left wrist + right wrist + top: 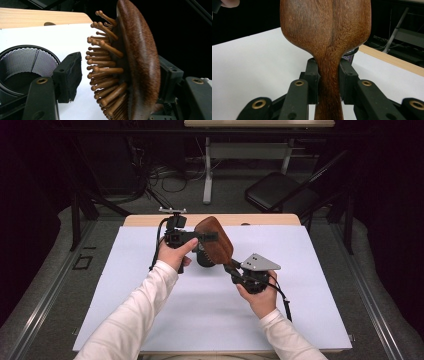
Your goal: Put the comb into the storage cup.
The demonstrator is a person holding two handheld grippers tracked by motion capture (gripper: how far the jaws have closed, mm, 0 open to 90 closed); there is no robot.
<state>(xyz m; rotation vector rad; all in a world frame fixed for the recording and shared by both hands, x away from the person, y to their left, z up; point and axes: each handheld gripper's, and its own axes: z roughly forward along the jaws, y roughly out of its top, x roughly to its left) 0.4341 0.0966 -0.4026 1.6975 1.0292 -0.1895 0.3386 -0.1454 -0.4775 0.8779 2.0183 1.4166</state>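
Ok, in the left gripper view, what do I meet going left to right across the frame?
Black mesh cup → the left gripper's near finger pad, clear of the bristles → the hairbrush's wooden bristle pins → the brown wooden brush back → the other finger, against the brush back.

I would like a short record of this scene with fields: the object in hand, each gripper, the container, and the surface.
object: wooden hairbrush, held above the table, its bristles of round-tipped wooden pins
right gripper: shut on the brush handle
left gripper: jaws around the brush head; one pad lies against the wooden back, the other stands apart from the bristles
container: black mesh cup, upright on the table beside the brush
surface: white sheet on a wooden table
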